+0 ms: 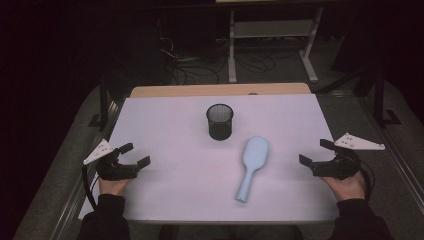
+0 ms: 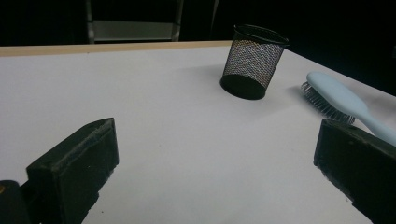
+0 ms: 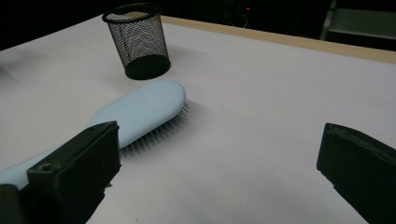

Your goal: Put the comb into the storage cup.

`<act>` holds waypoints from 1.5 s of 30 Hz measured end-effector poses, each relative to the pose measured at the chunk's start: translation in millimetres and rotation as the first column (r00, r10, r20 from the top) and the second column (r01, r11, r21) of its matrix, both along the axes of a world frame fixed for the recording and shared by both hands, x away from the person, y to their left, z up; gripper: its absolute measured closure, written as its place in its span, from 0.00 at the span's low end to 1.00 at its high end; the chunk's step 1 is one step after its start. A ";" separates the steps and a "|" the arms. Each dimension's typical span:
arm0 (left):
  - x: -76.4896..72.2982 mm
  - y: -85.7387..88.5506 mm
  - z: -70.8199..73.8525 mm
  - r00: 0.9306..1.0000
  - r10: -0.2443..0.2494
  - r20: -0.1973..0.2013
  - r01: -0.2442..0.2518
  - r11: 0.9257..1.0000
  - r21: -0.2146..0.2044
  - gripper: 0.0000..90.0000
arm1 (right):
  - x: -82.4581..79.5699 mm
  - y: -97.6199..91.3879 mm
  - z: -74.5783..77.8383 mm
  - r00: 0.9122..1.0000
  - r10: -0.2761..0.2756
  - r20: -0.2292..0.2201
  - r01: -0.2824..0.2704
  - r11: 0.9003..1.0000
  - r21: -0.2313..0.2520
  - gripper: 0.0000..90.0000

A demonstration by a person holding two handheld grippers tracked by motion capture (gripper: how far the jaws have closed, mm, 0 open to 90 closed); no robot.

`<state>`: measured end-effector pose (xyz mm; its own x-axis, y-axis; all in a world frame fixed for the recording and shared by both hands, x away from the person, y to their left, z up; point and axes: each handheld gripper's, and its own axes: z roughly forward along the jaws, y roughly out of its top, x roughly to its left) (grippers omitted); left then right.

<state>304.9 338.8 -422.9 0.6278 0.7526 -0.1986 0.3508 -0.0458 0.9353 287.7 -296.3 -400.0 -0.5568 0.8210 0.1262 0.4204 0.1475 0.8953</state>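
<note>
Nothing in the work has been started as far as the scene tells: the pale blue hairbrush point(image 1: 253, 167) lies flat on the white table point(image 1: 165, 125), bristles down, its head pointing toward the black mesh cup point(image 1: 220, 121) and its handle toward the person's side. The cup stands upright near the middle of the table, just beyond the brush head and apart from it, with no sign of anything standing up out of it. The left tool point(image 1: 131, 160) rests at the left edge of the table with its jaws wide apart and nothing between them, well away from both things. The right tool point(image 1: 316, 152) sits at the right edge, jaws likewise spread and empty, nearer the brush than the left one but not touching it; in the right gripper view the brush head lies just past its left jaw. Judging by the layout, picking up the brush and standing it in the cup is all still to do.
</note>
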 end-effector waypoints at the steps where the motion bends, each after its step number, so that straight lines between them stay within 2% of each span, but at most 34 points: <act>1: -0.1 -0.2 0.2 1.000 0.000 0.001 0.000 1.000 0.001 0.00 | 0.6 -0.1 1.3 1.000 0.003 -0.005 -0.003 1.000 -0.003 0.00; 5: -0.9 -1.2 1.5 1.000 -0.001 0.011 0.001 1.000 0.000 0.00 | 2.7 1.9 3.4 1.000 0.011 -0.015 -0.012 1.000 -0.012 0.00; 11: -0.9 -0.6 1.5 1.000 0.000 0.011 0.000 1.000 0.000 0.00 | 7.4 12.5 12.4 0.998 0.052 -0.028 -0.053 0.998 -0.036 0.00; 22: -1.1 -0.7 1.6 1.000 0.001 0.011 -0.001 1.000 -0.002 0.00 | 15.3 25.4 13.9 0.994 0.090 -0.066 -0.094 0.993 -0.066 0.00; 36: -1.6 -0.7 1.7 1.000 0.000 0.013 0.000 1.000 -0.005 0.00 | 17.2 42.7 21.2 0.987 0.146 -0.067 -0.151 0.986 -0.075 0.00; 45: -1.7 -0.8 1.9 1.000 0.000 0.018 0.000 1.000 -0.006 0.00 | 19.2 57.8 26.3 0.980 0.189 -0.067 -0.195 0.977 -0.088 0.00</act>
